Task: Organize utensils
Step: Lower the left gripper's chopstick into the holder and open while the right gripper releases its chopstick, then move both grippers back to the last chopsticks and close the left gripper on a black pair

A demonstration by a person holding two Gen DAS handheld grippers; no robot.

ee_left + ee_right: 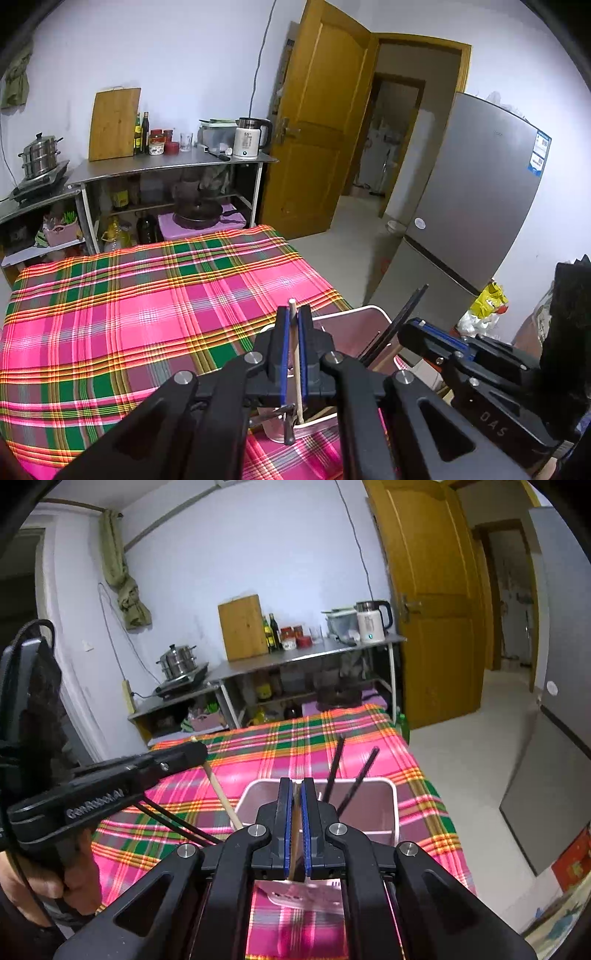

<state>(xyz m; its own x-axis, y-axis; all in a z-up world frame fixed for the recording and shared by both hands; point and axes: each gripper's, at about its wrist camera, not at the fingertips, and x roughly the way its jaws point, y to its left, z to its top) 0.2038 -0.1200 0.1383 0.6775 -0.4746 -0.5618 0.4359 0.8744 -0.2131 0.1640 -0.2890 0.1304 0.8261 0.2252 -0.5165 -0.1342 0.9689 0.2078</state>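
Gripping | left claw [294,332] clamps pale chopstick [297,373] (upright) | right claw [296,819] clamps wooden utensil [295,834]

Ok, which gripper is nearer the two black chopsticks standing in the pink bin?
Right. The right gripper is just beside the black chopsticks, over the pink bin; the left gripper sits further off, at the bin's other end.

Two wrist fisheyes, close above plaid table [110,314] — facing kitchen shelf [295,657], sharing pink bin [391,794]
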